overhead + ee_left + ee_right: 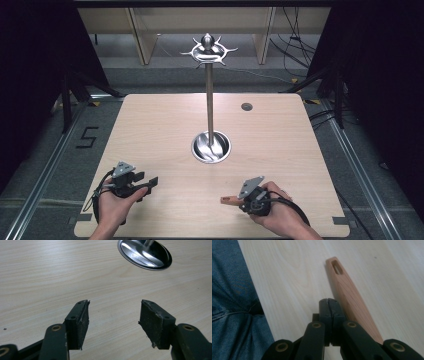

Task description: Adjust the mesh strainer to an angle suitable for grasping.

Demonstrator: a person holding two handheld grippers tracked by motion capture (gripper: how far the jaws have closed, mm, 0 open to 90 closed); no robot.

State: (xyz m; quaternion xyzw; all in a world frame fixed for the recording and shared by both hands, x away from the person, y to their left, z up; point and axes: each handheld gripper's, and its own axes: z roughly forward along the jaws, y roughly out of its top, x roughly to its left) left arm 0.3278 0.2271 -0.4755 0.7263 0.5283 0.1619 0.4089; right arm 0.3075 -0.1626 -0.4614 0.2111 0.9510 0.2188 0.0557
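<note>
Both jaws of our right gripper (329, 302) stand pressed flat together with nothing between them, and the wooden handle (348, 292) lies just beside them on their right in the right gripper view — outside the pads, not in their grip, its slotted end pointing away from us along the table. Whether the handle touches the side of the jaw we cannot tell. From the high view we see the same right gripper (239, 198) near the front edge of the table (150, 125), turned toward the left, with the reddish-brown end of the handle sticking out just past its tips toward the middle of the board. At the left of the right gripper view, blue denim (229, 302) shows beyond the table edge. Our left gripper (113, 315) holds its jaws wide apart over bare wood, with nothing between the pads; in the high view it sits well apart from the handle, at the front left, pointing right. Farther out, the round polished base (211, 147) of a metal stand sits near the middle of the table, and its thin pole (210, 100) rises upright to a crown of curved hooks (208, 50). That stand is well beyond both grippers, and the wood between the handle and the left gripper is bare — a small dark round cap (246, 106) lies far back on the right.
</note>
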